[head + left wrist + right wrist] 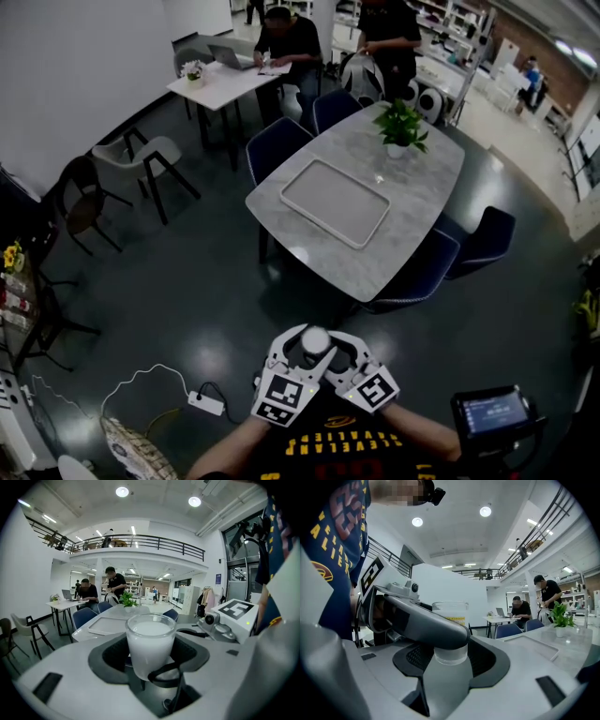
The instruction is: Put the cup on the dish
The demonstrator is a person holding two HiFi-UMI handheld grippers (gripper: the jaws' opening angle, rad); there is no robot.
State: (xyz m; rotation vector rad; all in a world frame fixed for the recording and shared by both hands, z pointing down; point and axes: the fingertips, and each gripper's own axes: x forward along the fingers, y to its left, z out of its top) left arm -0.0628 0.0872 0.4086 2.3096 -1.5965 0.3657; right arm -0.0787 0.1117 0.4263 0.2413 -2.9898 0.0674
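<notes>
Plainly, frosted cylindrical cup (315,340) (milky glass), rounded rectangular tray (335,202), marbled tabletop (422,202)

Frosted white glass cup (315,341) stands upright near my chest, clamped between my left gripper (302,351) and right gripper (330,351). Far ahead, the pale grey rectangular dish (335,202) lies flat on the marble table's (427,187) near-left part.

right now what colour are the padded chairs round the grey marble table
Dark blue chairs; the head view shows them best.
</notes>
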